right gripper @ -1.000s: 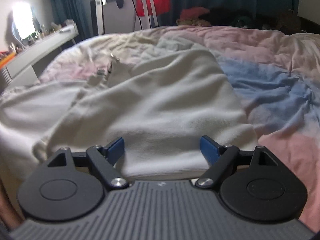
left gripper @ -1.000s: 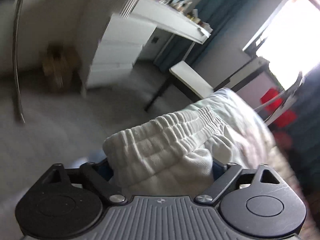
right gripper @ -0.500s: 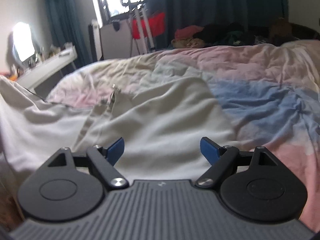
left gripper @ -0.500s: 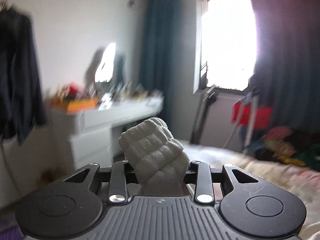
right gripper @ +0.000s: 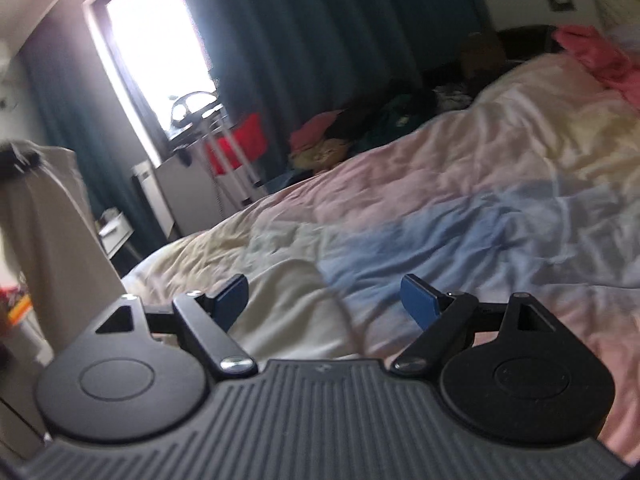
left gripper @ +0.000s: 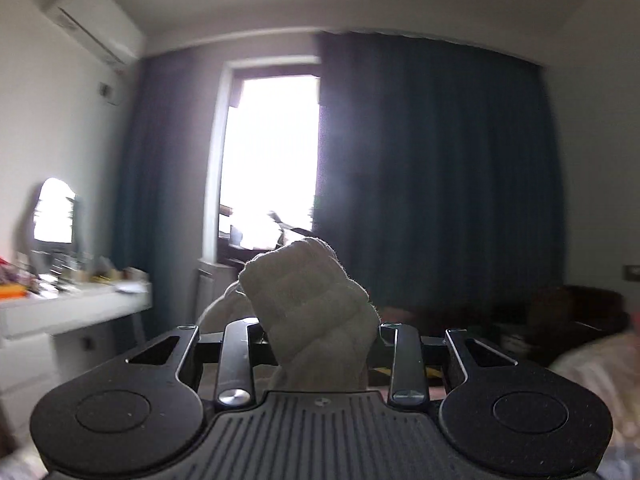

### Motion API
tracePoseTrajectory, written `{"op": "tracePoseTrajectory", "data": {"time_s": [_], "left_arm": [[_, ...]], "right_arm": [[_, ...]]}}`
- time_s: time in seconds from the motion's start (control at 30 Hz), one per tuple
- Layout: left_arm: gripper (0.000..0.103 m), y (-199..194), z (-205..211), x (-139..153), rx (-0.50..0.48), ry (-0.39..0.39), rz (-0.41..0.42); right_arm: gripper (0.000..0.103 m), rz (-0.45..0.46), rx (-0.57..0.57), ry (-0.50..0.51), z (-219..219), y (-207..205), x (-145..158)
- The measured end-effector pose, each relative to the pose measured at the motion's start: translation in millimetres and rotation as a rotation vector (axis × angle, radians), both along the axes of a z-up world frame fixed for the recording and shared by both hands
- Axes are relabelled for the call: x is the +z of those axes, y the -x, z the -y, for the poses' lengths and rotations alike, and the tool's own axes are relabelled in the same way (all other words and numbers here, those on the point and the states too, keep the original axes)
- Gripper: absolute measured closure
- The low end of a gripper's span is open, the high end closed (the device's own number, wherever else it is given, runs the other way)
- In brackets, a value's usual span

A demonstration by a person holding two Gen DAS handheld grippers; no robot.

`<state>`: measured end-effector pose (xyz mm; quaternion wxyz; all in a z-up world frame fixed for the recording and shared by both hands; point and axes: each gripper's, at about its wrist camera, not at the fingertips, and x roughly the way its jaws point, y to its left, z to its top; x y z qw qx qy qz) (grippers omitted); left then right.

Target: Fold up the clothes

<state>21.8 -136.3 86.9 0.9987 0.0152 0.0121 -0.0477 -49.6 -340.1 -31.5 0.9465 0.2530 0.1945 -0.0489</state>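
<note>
My left gripper (left gripper: 320, 344) is shut on the bunched elastic waistband of a white garment (left gripper: 308, 300) and holds it high in the air, pointing at the window. In the right wrist view the same white garment (right gripper: 52, 248) hangs down at the far left, and its lower part (right gripper: 288, 312) still lies on the bed between my fingers. My right gripper (right gripper: 324, 300) is open and empty, just above the pastel bedspread (right gripper: 460, 200).
A white dresser (left gripper: 72, 312) with clutter and a mirror stands at the left. Dark blue curtains (left gripper: 432, 168) flank a bright window (left gripper: 272, 152). A clothes pile (right gripper: 360, 132) and a red item on a stand (right gripper: 236, 144) lie beyond the bed.
My left gripper has swung up and round with the waistband, from facing the floor to facing the window. The garment has lifted off the bed. My right gripper has tilted and stayed open.
</note>
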Motion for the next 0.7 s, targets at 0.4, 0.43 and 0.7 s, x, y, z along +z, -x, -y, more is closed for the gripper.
{"op": "tracePoseTrajectory", "data": {"time_s": [0.4, 0.43, 0.7], "left_arm": [[0.036, -20, 99, -143, -0.343, -0.028, -0.366], [0.024, -19, 95, -141, -0.35, -0.055, -0.358], [0.013, 10, 15, -124, -0.426, -0.185, -0.413]], "right_arm": [[0.018, -0.085, -0.02, -0.121, 32, -6, -28], [0.018, -0.09, -0.014, -0.11, 30, -7, -29], [0.018, -0.107, 0.032, -0.037, 5, -9, -27]]}}
